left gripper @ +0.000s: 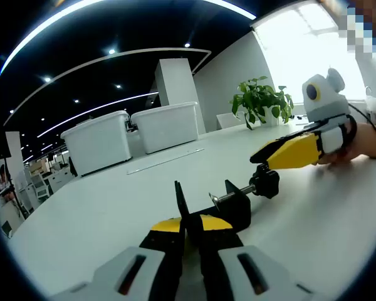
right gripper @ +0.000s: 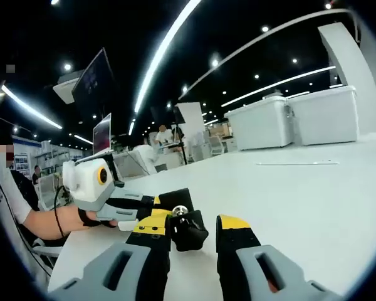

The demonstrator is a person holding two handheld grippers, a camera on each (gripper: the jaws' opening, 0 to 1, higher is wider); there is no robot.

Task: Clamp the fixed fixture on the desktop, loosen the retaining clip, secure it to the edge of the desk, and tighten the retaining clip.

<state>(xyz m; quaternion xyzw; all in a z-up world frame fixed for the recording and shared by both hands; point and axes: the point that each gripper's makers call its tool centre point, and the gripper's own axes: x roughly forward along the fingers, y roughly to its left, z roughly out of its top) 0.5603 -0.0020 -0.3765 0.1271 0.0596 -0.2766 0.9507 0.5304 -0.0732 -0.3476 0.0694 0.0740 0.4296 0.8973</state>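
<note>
A black C-clamp fixture (left gripper: 229,210) lies on the white desk (left gripper: 100,213), its screw pointing right to a black knob (left gripper: 265,182). My left gripper (left gripper: 189,224) is shut on the clamp's thin upright plate. The right gripper (left gripper: 263,158) reaches in from the right, and its yellow fingers (left gripper: 294,152) end at the knob. In the right gripper view the knob (right gripper: 187,231) sits between the jaws of my right gripper (right gripper: 192,226): the left jaw touches it and a small gap shows at the right jaw. The left gripper (right gripper: 144,210) holds the clamp body (right gripper: 175,199) just behind.
Two white storage bins (left gripper: 97,143) (left gripper: 169,125) stand at the desk's far side, with a thin clear strip (left gripper: 166,160) lying before them. A potted plant (left gripper: 261,100) stands at the back right. A person's forearm (right gripper: 44,224) and the desk edge (right gripper: 75,251) are at the left.
</note>
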